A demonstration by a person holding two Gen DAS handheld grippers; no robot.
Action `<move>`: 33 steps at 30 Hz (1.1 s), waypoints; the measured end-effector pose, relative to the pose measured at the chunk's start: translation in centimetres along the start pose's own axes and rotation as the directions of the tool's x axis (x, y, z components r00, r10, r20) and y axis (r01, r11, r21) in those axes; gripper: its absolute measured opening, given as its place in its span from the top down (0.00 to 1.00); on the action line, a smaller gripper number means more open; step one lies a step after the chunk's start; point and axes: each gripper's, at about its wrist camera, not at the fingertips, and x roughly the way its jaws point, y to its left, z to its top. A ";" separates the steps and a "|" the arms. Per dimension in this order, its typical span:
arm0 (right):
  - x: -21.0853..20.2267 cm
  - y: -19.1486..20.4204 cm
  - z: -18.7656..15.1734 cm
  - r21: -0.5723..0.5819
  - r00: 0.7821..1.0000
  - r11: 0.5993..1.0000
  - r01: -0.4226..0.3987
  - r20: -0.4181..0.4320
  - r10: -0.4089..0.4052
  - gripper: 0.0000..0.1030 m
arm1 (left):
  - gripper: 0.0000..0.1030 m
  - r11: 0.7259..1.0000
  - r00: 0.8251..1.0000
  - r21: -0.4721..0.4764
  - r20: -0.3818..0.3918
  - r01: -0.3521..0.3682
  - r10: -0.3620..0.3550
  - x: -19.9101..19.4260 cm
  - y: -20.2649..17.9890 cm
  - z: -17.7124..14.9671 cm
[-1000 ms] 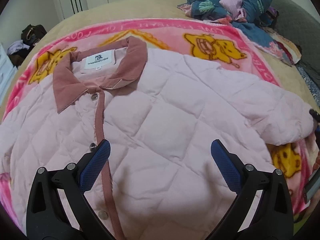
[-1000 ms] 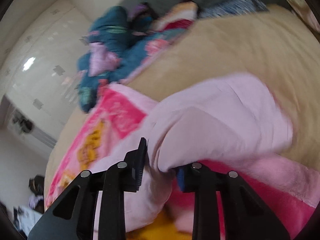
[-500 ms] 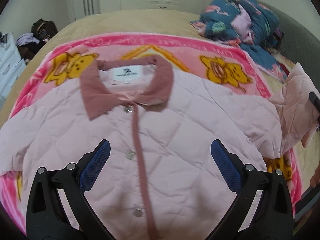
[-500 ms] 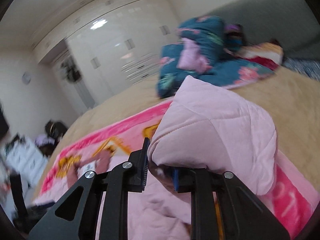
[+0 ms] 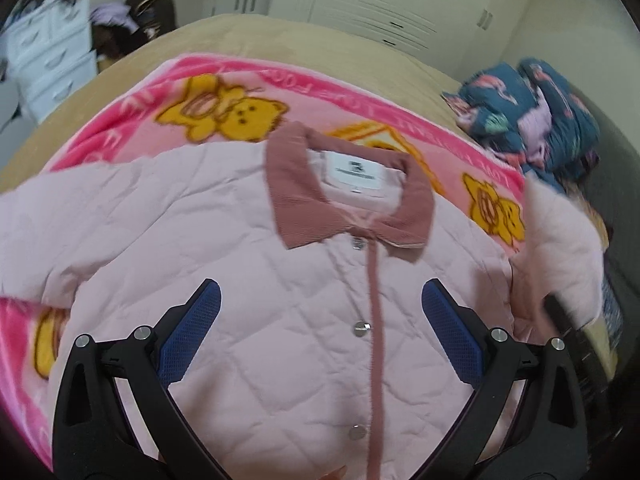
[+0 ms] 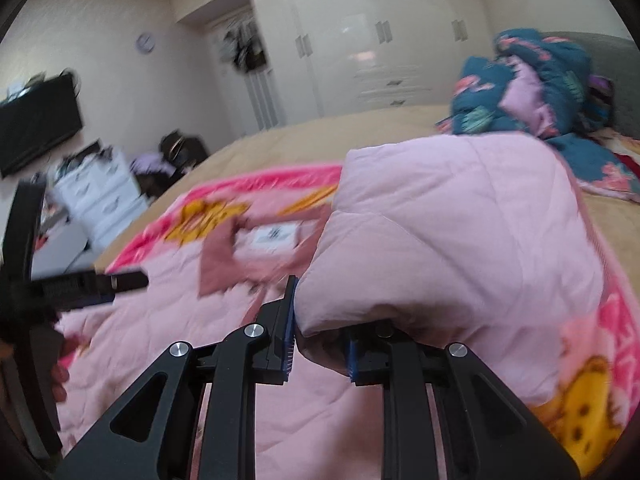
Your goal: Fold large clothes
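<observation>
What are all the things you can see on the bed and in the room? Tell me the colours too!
Jacket: one, pale pink, quilted, lying front-up on the blanket.
Collar: one, dusty rose, at the jacket's top.
Sleeve: one, pale pink, lifted off the bed.
Blanket: one, bright pink with yellow bears, under the jacket.
Bed: one, beige cover.
Quilt pile: one, dark blue with flowers, at the bed's far right.
Wardrobe: one, white, back wall.
Drawers: one set, white, beside the bed.
Television: one, black, on the wall.
Clock: one, small, on the wall.
Left gripper: black with blue pads, open above the jacket.
Right gripper: black, shut on the sleeve.
</observation>
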 end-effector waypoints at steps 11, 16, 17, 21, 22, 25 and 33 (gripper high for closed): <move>6.8 4.7 -5.7 0.016 0.940 0.987 -0.162 -0.300 0.160 0.59 | 0.08 0.992 0.998 -0.124 -0.046 0.029 -0.035 0.3 4.6 -1.2; 5.0 1.5 -5.9 0.290 0.929 0.938 -0.191 -0.256 0.269 0.41 | 0.08 0.990 0.998 -0.137 -0.057 0.022 -0.030 0.1 5.3 -1.5; 4.1 0.4 -6.1 0.358 0.934 0.915 -0.189 -0.221 0.279 0.37 | 0.08 0.991 0.998 -0.134 -0.057 0.019 -0.027 0.1 5.3 -1.5; -0.1 -3.0 -7.5 0.574 0.990 0.812 -0.103 -0.020 0.140 0.32 | 0.08 0.990 0.997 -0.136 -0.062 0.038 -0.047 0.0 5.0 -1.6; -0.7 -3.1 -7.4 0.559 0.995 0.824 -0.089 0.008 0.103 0.32 | 0.08 0.990 0.997 -0.137 -0.063 0.044 -0.053 -0.1 4.9 -1.7; -0.2 -2.4 -6.6 0.478 0.990 0.870 -0.126 0.005 0.141 0.62 | 0.08 0.987 0.995 -0.144 -0.065 0.067 -0.077 -0.6 4.7 -1.9; -0.5 4.1 -5.2 0.148 0.961 0.950 -0.273 0.000 0.276 0.78 | 0.08 0.962 0.988 -0.227 -0.007 0.149 -0.155 -2.8 6.7 -0.9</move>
